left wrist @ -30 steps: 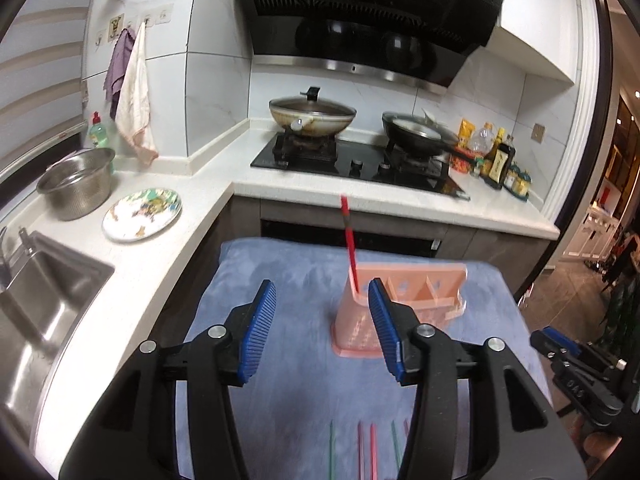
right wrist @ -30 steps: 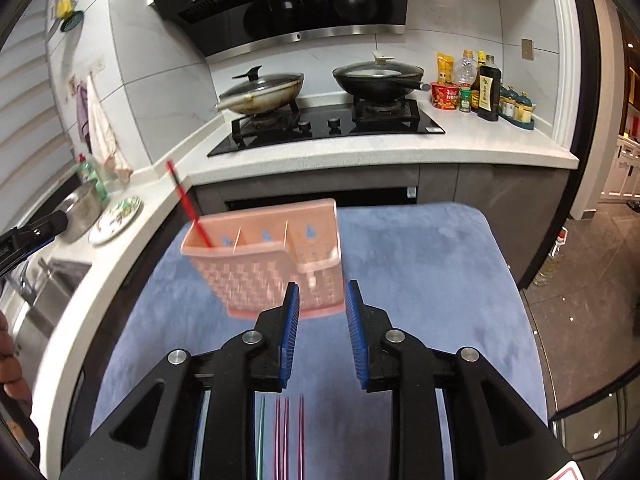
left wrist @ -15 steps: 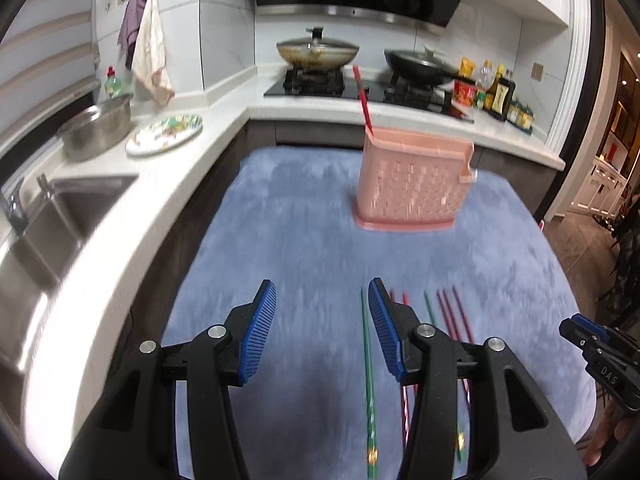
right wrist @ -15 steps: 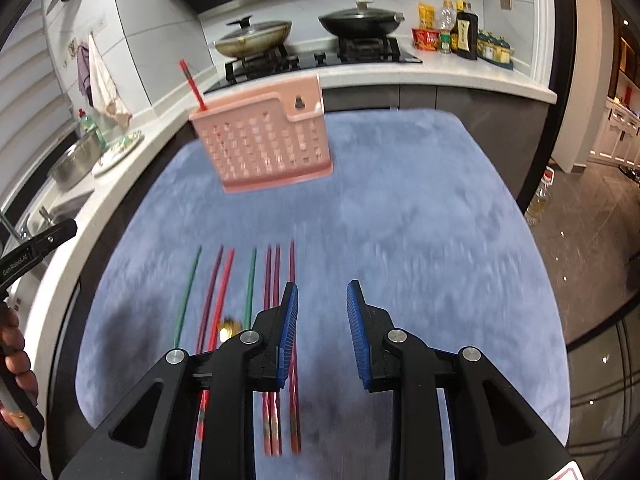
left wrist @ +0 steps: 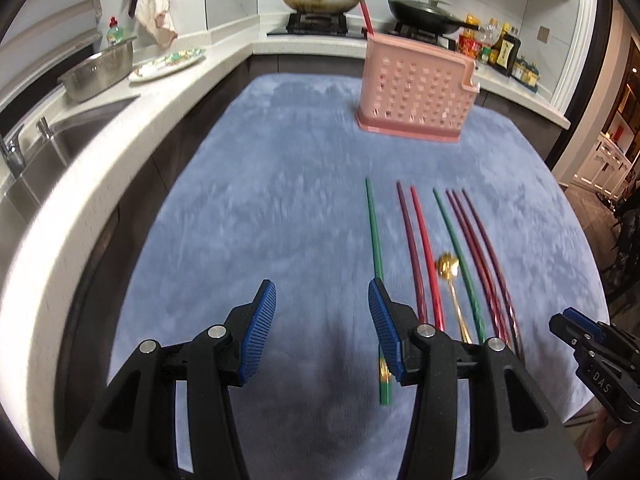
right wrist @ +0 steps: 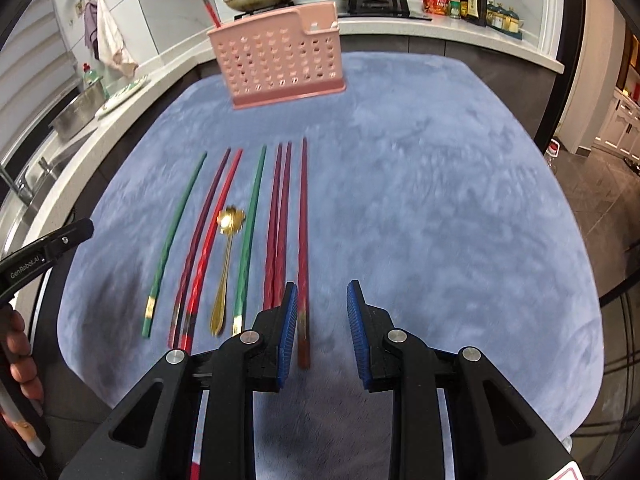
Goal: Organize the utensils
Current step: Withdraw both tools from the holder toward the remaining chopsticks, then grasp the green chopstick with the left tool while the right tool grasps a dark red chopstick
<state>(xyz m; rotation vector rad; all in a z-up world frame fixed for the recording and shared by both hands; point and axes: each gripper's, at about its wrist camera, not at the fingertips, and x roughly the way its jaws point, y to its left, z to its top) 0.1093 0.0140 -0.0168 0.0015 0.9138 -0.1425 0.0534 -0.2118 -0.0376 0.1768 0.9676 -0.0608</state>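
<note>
Right wrist view is showing the right gripper, jaws released and empty, hanging nearest the rightmost dark-red chopstick, lying lengthwise toward the pink caddy.

- Rack stands near the mat's far edge; one chopstick in its left end.
- Chopsticks lie side by side nearer the front edge, left of centre, a spoon among them.

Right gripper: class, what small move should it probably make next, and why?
Probably shift the right gripper slightly left and lower it over the rightmost red chopstick. Its jaws are open and empty, that chopstick lies just by the left finger, and the pink holder holds only one so far.
</note>
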